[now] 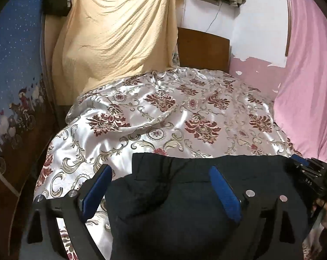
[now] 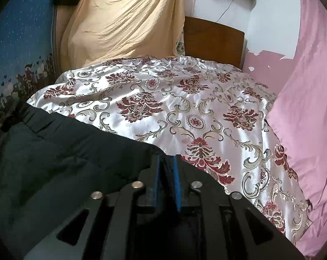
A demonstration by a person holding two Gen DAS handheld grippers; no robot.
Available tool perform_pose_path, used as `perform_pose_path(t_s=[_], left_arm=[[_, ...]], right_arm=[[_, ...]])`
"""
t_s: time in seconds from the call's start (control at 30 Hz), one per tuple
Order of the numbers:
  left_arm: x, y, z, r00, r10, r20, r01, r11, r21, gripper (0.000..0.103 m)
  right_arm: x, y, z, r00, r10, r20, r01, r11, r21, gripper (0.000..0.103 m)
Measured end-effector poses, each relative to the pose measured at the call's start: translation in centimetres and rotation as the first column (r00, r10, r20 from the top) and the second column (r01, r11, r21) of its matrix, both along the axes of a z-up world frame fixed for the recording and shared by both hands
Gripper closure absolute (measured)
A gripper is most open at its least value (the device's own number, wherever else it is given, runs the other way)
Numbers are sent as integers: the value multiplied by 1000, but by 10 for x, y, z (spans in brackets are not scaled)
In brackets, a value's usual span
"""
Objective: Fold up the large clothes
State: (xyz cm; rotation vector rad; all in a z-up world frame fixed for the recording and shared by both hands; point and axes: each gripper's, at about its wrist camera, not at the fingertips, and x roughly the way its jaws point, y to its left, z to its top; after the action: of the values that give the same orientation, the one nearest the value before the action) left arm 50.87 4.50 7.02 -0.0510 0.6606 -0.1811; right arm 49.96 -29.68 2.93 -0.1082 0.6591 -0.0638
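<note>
Black tongs [image 1: 159, 173], blue pads [image 1: 225, 191]

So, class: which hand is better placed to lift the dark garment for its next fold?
Probably right: its gripper pinches the dark garment, while the left gripper has its jaws wide apart.

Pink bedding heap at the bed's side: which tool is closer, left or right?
Right. The right tool, pinching the black garment, sits near the pink bedding. The left tool, open over the garment, is further off, with the right tool between it and the pink.
</note>
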Motion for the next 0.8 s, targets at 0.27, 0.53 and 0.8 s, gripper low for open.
perform_pose_path(t_s=[0.27,0.53,0.8], left_arm=[[-50,-38,-28,985,-174,-12,173,984,-51,7],[-78,-92,-73,962,-271,6,270,960,75,6],[-30,-92,-77,984,-178,-4,178,979,97,0]], right_arm=[[-59,5,9,991,107,80,-115,987,111,27],[-98,27,-52,969,242,49,-247,955,165,18],[-49,31,-53,981,188,52,-192,978,80,18]])
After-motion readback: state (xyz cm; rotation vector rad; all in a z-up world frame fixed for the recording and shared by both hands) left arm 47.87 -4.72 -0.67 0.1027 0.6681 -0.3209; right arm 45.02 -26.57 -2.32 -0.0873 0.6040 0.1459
